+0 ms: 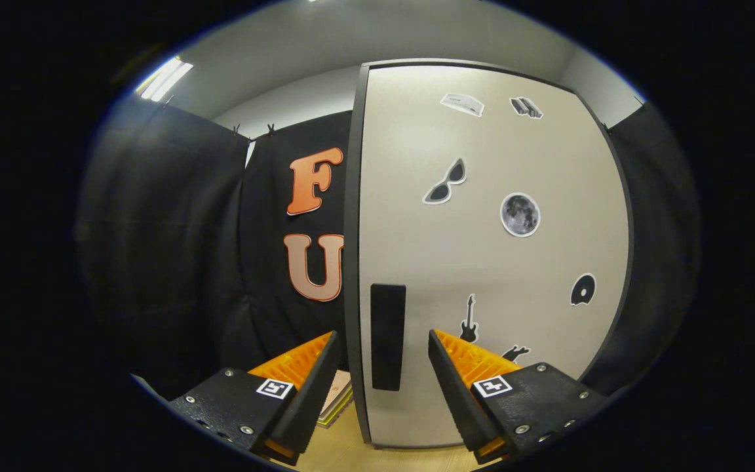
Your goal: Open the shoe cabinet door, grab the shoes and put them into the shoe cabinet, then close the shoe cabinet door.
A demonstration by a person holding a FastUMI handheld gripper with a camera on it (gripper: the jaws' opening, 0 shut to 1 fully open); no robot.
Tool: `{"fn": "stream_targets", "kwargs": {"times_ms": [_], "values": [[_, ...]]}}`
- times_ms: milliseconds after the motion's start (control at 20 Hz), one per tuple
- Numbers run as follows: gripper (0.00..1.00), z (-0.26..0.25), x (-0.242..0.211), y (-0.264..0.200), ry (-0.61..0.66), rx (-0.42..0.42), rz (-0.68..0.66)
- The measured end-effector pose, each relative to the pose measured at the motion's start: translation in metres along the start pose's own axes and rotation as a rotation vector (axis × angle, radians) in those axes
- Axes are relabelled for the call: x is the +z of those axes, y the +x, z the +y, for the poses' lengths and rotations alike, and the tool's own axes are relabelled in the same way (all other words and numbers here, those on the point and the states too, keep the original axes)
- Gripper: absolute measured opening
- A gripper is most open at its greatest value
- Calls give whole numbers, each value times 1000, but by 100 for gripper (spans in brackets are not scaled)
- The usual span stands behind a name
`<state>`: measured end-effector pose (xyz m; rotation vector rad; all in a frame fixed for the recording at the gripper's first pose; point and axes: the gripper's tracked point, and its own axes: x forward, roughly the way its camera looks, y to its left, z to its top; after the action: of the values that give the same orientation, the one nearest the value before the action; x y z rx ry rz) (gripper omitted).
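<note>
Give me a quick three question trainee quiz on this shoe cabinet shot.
1. True or false: the hand-held gripper is shut on the door handle.
2. Which sticker sits highest on the cabinet door? A sunglasses; B moon; C guitar.
3. Fill in: the handle is a dark upright bar near the door's ___ edge.

Key:
1. False; the fingers stand apart, one on each side of the handle.
2. A
3. left

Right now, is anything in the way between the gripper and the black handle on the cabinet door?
Nothing visible is in the way. The gripper is open, and the black handle on the shut cabinet door sits just ahead, in line with the gap between its fingers.
</note>
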<state>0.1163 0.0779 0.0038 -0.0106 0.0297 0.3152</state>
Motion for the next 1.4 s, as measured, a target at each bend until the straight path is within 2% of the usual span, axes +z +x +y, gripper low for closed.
{"fn": "stream_targets", "kwargs": {"times_ms": [500,800,1100,1400], "values": [[86,-33,14,-141,-57,-162,5],[86,-45,9,-206,-62,-244,17],[86,-50,11,-246,-39,-291,2],[87,-50,6,-259,-35,-300,10]]}}
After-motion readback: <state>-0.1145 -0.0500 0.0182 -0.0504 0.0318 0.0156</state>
